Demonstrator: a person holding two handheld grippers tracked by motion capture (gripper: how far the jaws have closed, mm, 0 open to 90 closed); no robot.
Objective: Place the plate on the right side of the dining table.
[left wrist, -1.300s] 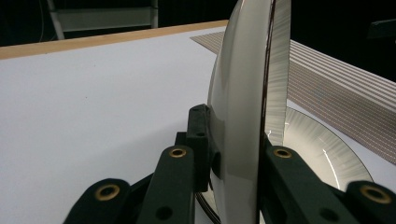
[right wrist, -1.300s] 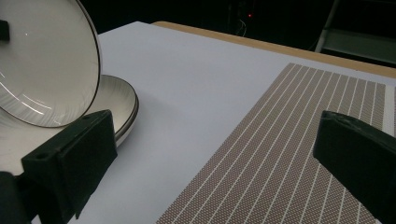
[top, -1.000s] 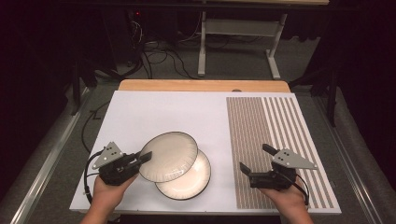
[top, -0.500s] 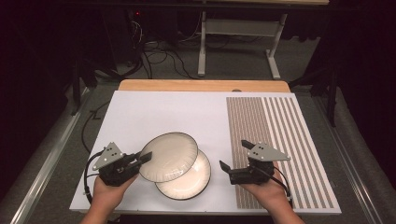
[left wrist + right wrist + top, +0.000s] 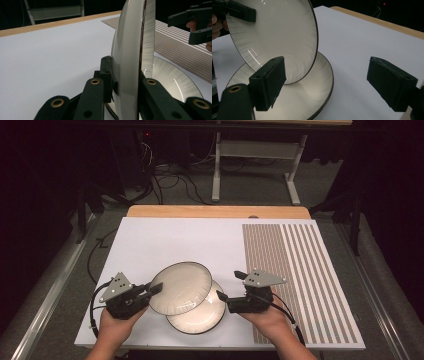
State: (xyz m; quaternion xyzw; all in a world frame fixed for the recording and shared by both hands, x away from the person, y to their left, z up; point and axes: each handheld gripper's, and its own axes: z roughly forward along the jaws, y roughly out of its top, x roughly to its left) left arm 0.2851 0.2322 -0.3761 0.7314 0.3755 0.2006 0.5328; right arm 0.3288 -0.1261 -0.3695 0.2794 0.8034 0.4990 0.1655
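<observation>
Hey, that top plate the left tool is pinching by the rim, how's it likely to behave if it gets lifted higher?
The top plate looks rigid and glazed, so it may slip between the left tool pads. Held at one edge, it would probably sag or swing. It looks breakable, and sits tilted over the lower plate.

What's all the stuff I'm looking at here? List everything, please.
Plates: two, cream with dark rims; upper plate tilted and clamped at its left edge, lower plate flat on the board beneath it.
Board: one, white, with a striped patch on its right.
Table: one, wooden edge showing behind the board.
Cables: several, black, on the floor beyond.
Frame: one, grey metal, far back.
Left gripper: black, shut on the upper plate.
Right gripper: black, open, beside the plates.
Hands: two, near edge.
</observation>
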